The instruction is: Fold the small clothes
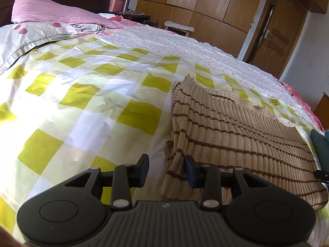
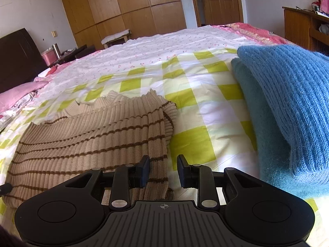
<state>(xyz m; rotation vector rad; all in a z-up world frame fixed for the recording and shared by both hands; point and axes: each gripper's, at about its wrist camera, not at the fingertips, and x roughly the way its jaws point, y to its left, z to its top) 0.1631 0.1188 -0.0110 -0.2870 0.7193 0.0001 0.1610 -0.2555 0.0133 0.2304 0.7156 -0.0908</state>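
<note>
A wide bed (image 1: 86,94) fills the room, spread with a yellow-green checked sheet. Beyond it runs a wooden wardrobe (image 1: 205,4), with a door (image 2: 220,2) beside it. On the sheet lies a folded beige sweater (image 1: 236,135) with thin brown stripes, flat, its ribbed collar turned toward the far side. To its right, apart from it, sits a folded blue sweater (image 2: 287,103), thick and fuzzy. A pink pillow (image 1: 57,12) rests at the headboard end. The left gripper (image 1: 167,169) hangs over the beige sweater's near left corner, jaws apart and gripping nothing. The right gripper (image 2: 163,169) hangs over its near right corner, likewise released, pads clear of the cloth.
</note>
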